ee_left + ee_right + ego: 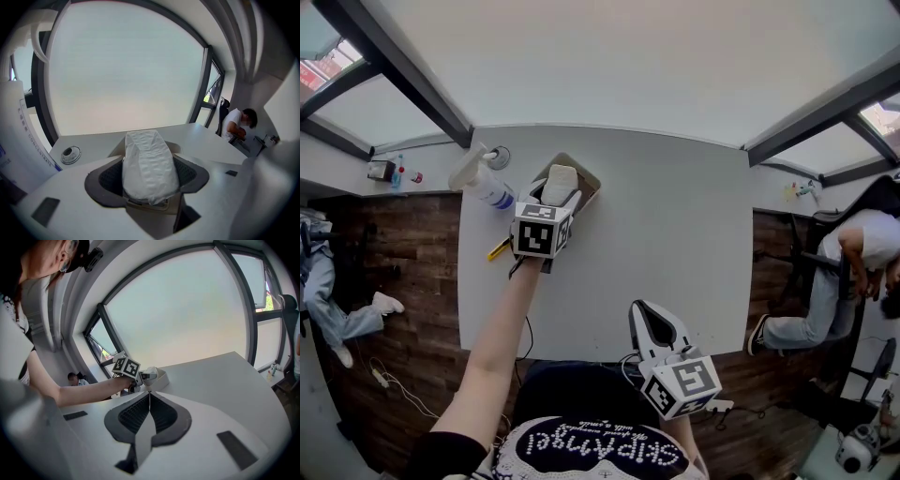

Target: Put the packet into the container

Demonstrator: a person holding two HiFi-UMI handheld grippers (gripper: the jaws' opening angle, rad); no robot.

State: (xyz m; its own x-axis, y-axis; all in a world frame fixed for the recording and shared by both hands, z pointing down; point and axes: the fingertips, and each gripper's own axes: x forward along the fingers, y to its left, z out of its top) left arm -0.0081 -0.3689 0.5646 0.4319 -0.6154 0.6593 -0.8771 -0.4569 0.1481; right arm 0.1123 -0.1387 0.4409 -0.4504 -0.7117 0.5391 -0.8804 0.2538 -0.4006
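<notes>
Packet (559,181), white and crinkled, is pinched at one end between the left gripper's (560,202) jaws, which are closed on it. It hangs over the container (592,185) on the table (675,234), apparently not yet inside. If let go off-centre, it could catch the rim and slide onto the table. The bottle (484,184) just beside could also be knocked over. The right gripper (149,401) waits well apart, jaws together on nothing. The packet shows no print, and the bottle's label lettering is too warped to read.

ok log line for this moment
left gripper: shut on white crinkled packet over tan rectangular container | right gripper: shut, empty
</notes>
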